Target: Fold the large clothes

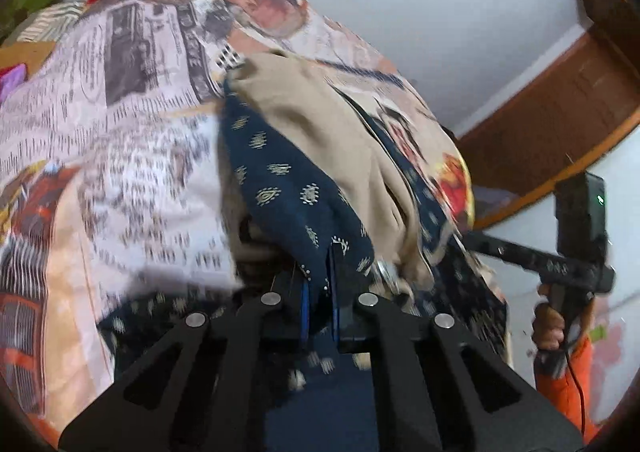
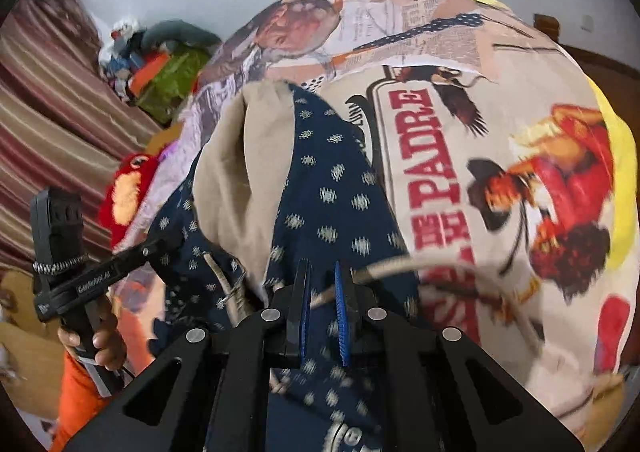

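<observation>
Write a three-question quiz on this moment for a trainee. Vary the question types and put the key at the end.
1. True or false: the left gripper is shut on the navy patterned garment.
2. Multiple choice: what lies under the garment? A. a bare wooden table; B. a printed bedsheet with newsprint and red lettering; C. a plain white towel.
3. Fill in: the garment's inner lining is ____ coloured.

Key
1. True; the right gripper pinches the same garment too.
2. B, the printed bedsheet.
3. Beige, as the beige lining shows where the cloth is turned over.
</observation>
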`<state>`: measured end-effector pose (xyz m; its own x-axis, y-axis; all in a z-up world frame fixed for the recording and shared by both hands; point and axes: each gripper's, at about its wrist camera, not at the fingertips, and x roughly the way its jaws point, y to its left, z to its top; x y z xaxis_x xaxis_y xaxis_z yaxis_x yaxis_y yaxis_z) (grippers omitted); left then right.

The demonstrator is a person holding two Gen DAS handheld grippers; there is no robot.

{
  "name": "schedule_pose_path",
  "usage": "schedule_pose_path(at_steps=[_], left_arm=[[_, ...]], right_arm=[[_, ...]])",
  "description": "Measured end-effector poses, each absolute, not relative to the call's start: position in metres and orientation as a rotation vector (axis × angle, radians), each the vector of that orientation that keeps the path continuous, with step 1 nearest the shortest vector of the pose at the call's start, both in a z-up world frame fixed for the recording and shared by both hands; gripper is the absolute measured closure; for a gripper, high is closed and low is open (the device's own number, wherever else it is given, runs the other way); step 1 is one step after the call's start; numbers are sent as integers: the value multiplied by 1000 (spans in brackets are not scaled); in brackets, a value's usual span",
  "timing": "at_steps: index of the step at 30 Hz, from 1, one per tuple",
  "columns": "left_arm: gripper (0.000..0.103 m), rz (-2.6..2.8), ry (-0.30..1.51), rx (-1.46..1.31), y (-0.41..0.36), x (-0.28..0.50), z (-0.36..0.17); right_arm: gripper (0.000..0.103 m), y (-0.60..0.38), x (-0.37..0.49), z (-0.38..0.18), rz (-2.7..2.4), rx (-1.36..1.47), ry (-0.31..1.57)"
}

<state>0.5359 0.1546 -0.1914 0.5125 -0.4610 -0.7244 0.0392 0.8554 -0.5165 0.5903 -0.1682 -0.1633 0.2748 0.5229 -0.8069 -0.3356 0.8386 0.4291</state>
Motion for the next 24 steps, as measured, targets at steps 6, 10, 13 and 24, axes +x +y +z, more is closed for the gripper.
schedule_pose_path(at_steps=[6, 10, 13, 24], left_arm=[[76, -248, 1103, -350, 147, 508, -198], [43, -186, 1043, -360, 163, 507, -184], [31, -145, 989, -421, 176, 523, -170], [34, 60, 1068, -523, 189, 645, -224]], right_arm=[[95, -183, 551, -150, 572, 139, 1151], [95, -184, 518, -143, 525, -25, 1087], [95, -187, 503, -137, 535, -97, 1041], [95, -216, 499, -129, 520, 16, 982]])
